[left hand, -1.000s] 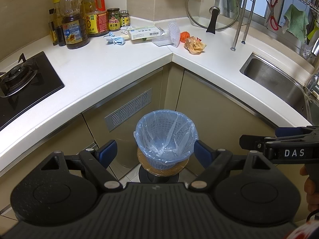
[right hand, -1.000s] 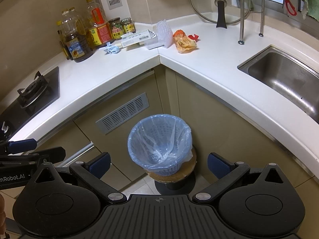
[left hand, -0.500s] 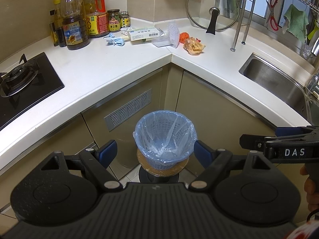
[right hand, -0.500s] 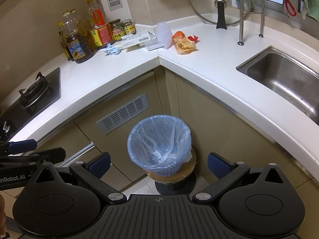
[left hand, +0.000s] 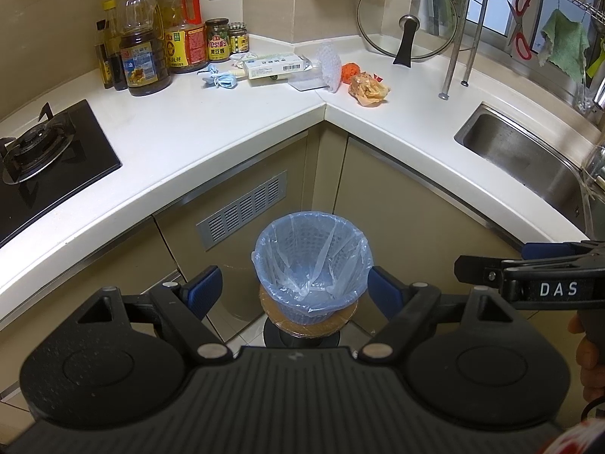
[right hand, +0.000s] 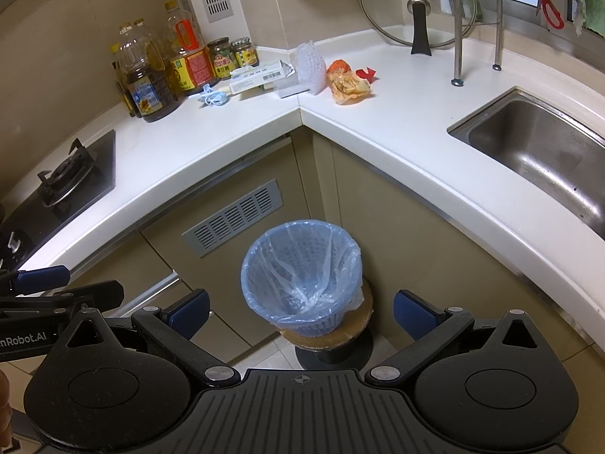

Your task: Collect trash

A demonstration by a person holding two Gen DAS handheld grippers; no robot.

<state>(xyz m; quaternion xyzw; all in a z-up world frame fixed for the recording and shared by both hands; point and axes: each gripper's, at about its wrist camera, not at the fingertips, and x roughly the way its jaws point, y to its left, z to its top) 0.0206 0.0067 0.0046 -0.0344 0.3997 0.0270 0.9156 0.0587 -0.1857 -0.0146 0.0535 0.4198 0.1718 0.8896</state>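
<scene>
Blue bin: empty, low below me.
My fingers: both pairs apart, holding nothing.
Trash: crumpled wrapper far back on surface.
Worry: light wrapper slips, misses bin.

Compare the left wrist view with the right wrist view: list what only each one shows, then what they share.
Only the left wrist view shows the green cloth whole on the rack, the right gripper side-on at its right edge, and a hand below it.

Only the right wrist view shows the red scrap beside the crumpled orange wrapper, and the left gripper at its left edge.

Both show the blue-lined bin on the floor, apparently empty, the white box, the foam net, the sink and the stove burner.
</scene>
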